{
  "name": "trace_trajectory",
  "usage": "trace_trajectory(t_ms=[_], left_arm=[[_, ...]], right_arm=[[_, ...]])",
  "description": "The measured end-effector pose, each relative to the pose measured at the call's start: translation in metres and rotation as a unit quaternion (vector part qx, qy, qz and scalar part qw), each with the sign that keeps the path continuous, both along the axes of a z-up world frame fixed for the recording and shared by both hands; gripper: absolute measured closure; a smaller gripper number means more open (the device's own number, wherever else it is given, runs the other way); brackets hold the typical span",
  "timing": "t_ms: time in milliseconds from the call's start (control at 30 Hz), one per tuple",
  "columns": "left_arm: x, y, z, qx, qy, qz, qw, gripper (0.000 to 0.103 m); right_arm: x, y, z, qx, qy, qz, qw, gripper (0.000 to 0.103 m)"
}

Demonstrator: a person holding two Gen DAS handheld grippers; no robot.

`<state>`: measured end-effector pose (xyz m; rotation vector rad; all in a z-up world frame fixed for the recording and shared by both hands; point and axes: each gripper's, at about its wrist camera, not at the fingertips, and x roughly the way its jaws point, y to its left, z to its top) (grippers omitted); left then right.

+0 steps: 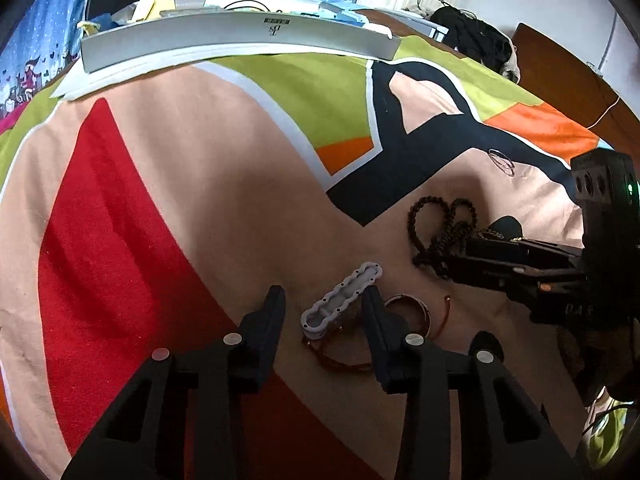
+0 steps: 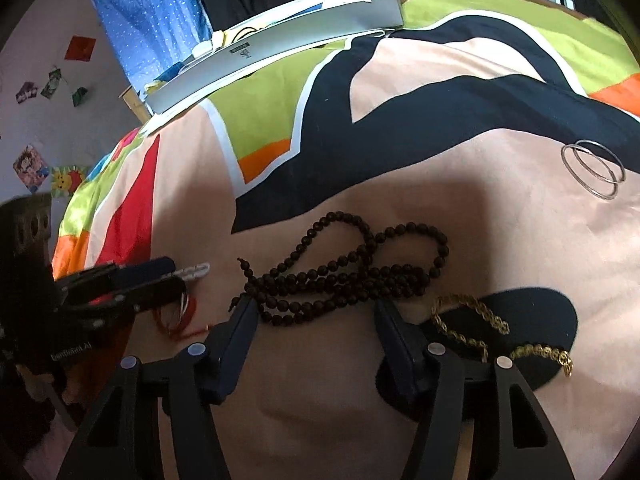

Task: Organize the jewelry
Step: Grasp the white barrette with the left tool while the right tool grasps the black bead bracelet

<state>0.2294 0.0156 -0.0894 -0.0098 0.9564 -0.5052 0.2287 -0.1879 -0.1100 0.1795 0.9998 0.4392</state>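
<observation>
The jewelry lies scattered on a bed covered by a bright patchwork bedspread [image 1: 200,152], none of it yet gathered, so the sorting looks to be at its start. A long string of dark beads [image 2: 344,272] is heaped in loose loops on the peach patch, and the right claw [image 2: 316,316] is spread wide with a finger tip at each end of the heap, touching or just over the lowest strands; it has hold of nothing yet, and this straddling stance seems meant to scoop the bunch in one pinch. Just beside its right finger a gold chain [image 2: 472,324] lies partly on a dark patch, and farther off, well apart, two thin silver hoops [image 2: 592,168] overlap each other. The left claw [image 1: 324,300] is likewise wide open and empty, its fingers set either side of a white plastic clip [image 1: 340,300] that lies tilted between them, apparently the piece it is lined up for. Under and beside that clip sit a copper bangle [image 1: 416,312] and a reddish braided cord [image 1: 344,360], close enough that a careless close could catch them too. At the far edge of the bed stands a long grey box [image 1: 240,36] with oddments behind it, which may be where the pieces are bound, though that cannot be told.
</observation>
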Motion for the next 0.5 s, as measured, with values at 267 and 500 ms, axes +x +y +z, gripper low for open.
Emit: trace_trajectory(t_ms=[267,500], left_arm=[[-0.002,-0.007,-0.004,0.029,0.012,-0.014,0.9994,0.091],[0.003,-0.001,-0.006,-0.008,0.047,0.012,0.9988,0.091]], right_arm=[[0.0,-0.013,-0.001,0.052,0.034,-0.025,0.998,0.044],[0.016,-0.01,-0.004,0.066,0.055,-0.051,0.995,0.043]])
